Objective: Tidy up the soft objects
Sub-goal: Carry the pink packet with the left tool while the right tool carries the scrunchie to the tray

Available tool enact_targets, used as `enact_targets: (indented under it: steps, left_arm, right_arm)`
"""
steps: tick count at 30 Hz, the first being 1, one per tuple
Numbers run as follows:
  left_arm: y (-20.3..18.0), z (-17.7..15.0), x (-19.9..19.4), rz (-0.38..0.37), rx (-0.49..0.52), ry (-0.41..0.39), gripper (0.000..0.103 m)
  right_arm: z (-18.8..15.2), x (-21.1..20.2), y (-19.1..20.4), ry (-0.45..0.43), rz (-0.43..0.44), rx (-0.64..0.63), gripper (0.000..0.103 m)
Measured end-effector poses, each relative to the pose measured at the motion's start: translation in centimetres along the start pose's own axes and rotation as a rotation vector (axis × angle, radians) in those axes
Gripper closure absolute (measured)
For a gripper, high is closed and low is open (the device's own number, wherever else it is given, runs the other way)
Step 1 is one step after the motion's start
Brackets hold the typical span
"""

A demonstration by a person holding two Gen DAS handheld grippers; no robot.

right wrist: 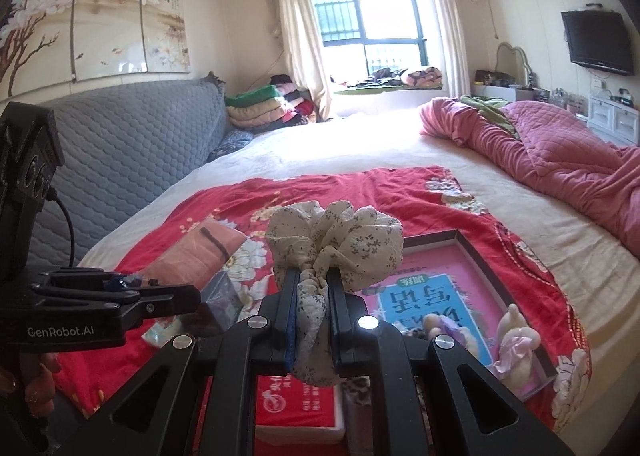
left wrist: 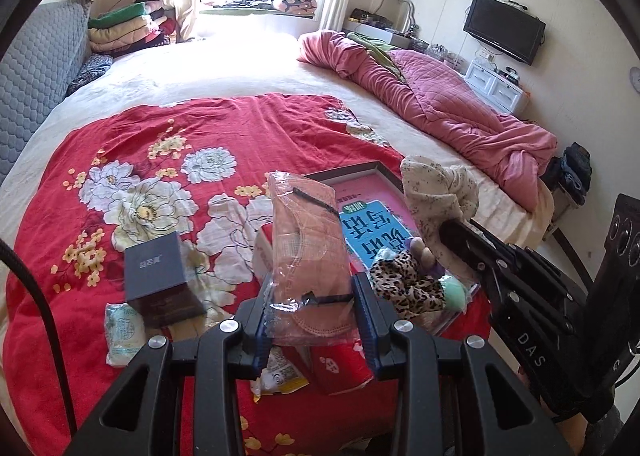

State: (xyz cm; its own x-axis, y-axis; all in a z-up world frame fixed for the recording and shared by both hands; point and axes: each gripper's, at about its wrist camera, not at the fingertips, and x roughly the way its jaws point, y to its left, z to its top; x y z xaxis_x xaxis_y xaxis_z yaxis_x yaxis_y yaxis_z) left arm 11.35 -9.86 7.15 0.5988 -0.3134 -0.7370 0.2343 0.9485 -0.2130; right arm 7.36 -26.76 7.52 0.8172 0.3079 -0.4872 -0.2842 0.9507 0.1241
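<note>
With the tray (left wrist: 384, 172) at my one o'clock already holding a leopard scrunchie (left wrist: 404, 280), my left hand-held gripper (left wrist: 316, 308) clamps the bagged mask (left wrist: 308, 240), my right hand-held gripper (right wrist: 312, 284) pinches the floral scrunchie (right wrist: 336, 240), both undelivered.

"genrobot.ai" on left hand-held gripper (right wrist: 132, 282); "das" on right hand-held gripper (left wrist: 450, 230)

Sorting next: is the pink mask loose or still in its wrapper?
Still wrapped: clear plastic covers the pink mask, held up in the left gripper.

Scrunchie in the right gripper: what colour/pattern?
Cream fabric with small dark floral sprigs. The scrunchie shows best in the right wrist view, pinched in the right gripper.
</note>
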Motion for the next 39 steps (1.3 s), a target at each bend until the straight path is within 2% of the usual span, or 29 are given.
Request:
enact_targets:
  steps: [7,17,30,39]
  left_arm:
    - [-4.2,0.8,2.8,-0.055,0.055,0.042,0.066]
    - [-7.8,0.7,6.6,-0.075,0.117,0.100,0.066]
    - [-10.4,-0.3,11.3,-0.094,0.141,0.208,0.066]
    - [-10.5,-0.4,12.6,-0.085,0.131,0.232,0.066]
  right_arm:
    - [-0.1,-0.8,-4.1,-0.018,-0.123,0.023,0.090]
    - [-1.0,-1.3,-8.4,-0.017,-0.223,0.075,0.090]
    - [-2.1,0.4,-10.6,0.023,-0.237,0.109,0.090]
    - [-3.1,2.1,-11.5,0.091,-0.221,0.120,0.090]
